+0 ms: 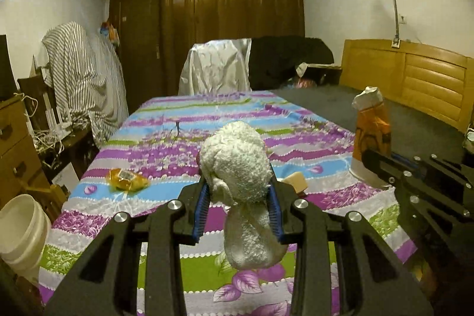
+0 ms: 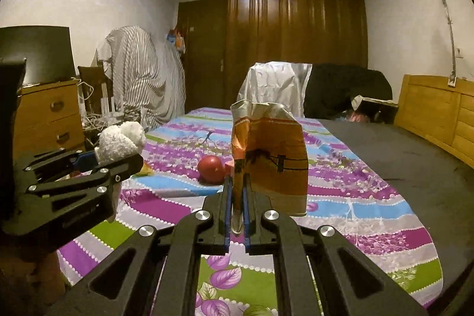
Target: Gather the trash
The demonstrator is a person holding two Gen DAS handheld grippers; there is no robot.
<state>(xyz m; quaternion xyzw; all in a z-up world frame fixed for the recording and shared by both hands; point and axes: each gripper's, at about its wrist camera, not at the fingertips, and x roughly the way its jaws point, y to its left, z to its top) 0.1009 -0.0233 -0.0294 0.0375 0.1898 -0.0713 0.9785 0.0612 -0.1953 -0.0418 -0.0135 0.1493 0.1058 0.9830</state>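
1. White fuzzy wad [image 1: 240,179], a crumpled towel or soft fabric piece. Pinched between the blue pads of the left gripper [image 1: 239,208] and held in the air over the bed. The lower lobe hangs free below the jaws. Risk: the grip is on a narrow waist of soft material, so a jolt could let the wad slide out downward.

2. Orange paper bag [image 2: 274,156], crumpled at the top, printed with a dark line drawing. The right gripper [image 2: 237,208], jaws pressed nearly together, clamps one folded edge; the body of the bag stands off to the side of the fingers, clear of the bedspread. Risk: a thin edge-hold on creased paper may tear or peel loose if the bag swings.

3. The two grippers sit close together, each showing in the other's view. Risk: one load could knock the other during carrying.

4. Items lying on the flowered bedspread [image 1: 166,138]: yellow plastic wrapper [image 1: 127,179], red round object [image 2: 211,169], tan block [image 1: 296,181] partly hidden behind the left fingers. Judged as remaining trash; with both grippers full, none can be taken until a load is dropped.

5. White bucket [image 1: 20,230] at the bed's left edge, low in the left view. Probably the receptacle, though its contents are not visible. Risk: it lies near the frame's margin, so a release could miss the rim.
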